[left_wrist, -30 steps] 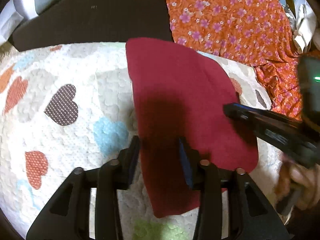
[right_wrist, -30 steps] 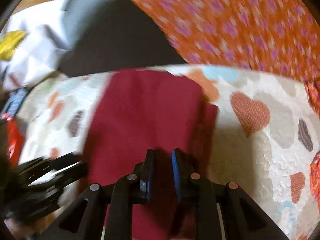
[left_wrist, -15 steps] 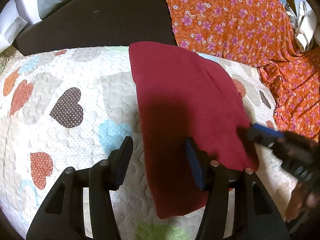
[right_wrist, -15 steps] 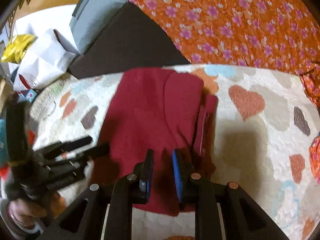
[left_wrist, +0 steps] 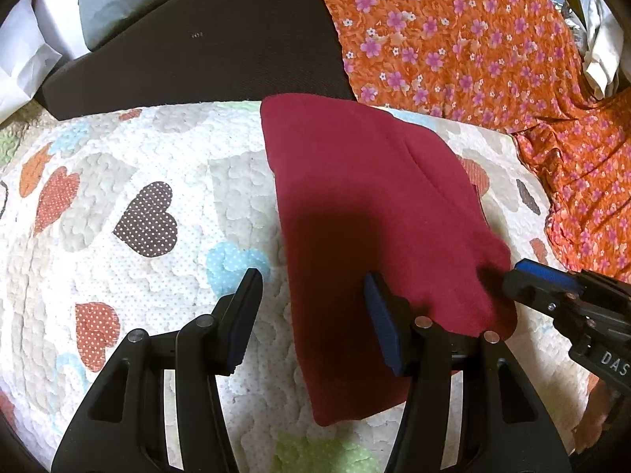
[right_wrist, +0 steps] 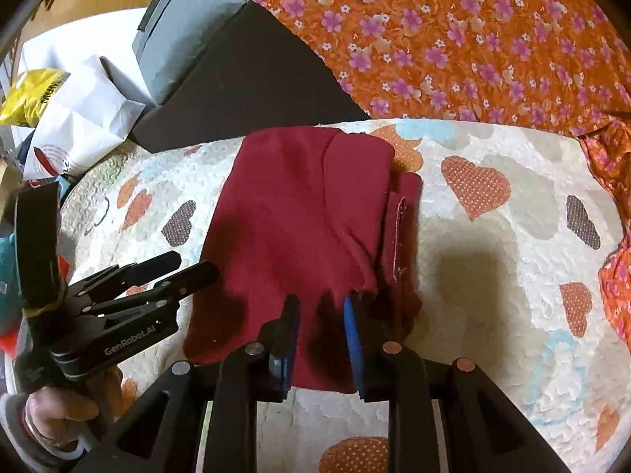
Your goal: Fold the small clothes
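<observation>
One folded maroon garment [left_wrist: 374,213], one heart-print quilt [left_wrist: 130,165], one orange floral cloth [left_wrist: 453,39], two claws.

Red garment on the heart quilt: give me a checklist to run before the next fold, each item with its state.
1. Red garment lies flat on the quilt: ok.
2. Left claw open, nothing between its pads: ok.
3. Right claw opening, clear of cloth: ok, no fabric pinched.
4. Hemmed strip tucked in: not ok, it sticks out on the right.
5. Layers underneath aligned: cannot tell.
</observation>
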